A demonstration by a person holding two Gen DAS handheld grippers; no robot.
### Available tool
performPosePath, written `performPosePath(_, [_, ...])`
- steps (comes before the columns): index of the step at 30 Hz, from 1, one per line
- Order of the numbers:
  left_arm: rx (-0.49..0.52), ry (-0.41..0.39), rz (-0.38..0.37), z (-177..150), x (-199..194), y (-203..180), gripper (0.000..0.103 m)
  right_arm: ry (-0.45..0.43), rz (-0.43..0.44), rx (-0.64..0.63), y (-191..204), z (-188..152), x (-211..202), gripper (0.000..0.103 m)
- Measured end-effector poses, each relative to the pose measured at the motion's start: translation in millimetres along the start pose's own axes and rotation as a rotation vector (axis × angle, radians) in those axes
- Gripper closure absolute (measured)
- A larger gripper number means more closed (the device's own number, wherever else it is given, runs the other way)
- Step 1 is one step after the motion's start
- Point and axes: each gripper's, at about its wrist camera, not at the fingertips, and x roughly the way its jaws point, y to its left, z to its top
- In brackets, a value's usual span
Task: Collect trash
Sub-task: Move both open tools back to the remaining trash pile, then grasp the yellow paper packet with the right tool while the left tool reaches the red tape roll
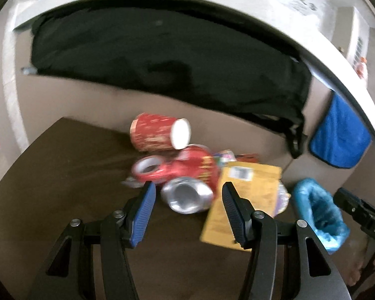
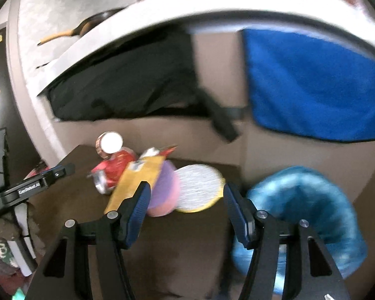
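Approach step, nothing collected yet. The left gripper (image 1: 187, 195) hovers with jaws apart and empty, just short of a crushed silver can (image 1: 187, 197) in the trash heap toward the far edge of the desk (image 1: 62, 175). The right gripper (image 2: 185, 200), jaws likewise apart and empty, faces a pink cup (image 2: 162, 195). A blue-lined bin (image 2: 312, 205) stands beside the desk's right edge. Judged next: advance, straddle the can, close.

Crushed can (image 1: 187, 197) showing shiny bare metal. Red cup (image 1: 160, 135) looking like matt paper. Yellow packet (image 1: 240, 200) appearing flat, dull. Bin liner (image 2: 312, 212) gleaming as thin crinkled blue plastic. Blue cloth (image 2: 312, 82) looking soft, fuzzy. Gripper pads (image 1: 143, 215) showing ribbed blue rubber.
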Motion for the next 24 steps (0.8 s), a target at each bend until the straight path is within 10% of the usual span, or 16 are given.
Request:
performPosePath(15, [-0.082, 0.039, 0.015, -12, -2, 82, 0.047, 0.191, 0.043, -0.059, 59, -6, 111, 0.05])
performPosePath(24, [0.009, 0.09, -0.138, 8, 47, 69, 0.047, 0.172, 0.048, -0.078, 67, 2, 109, 0.05])
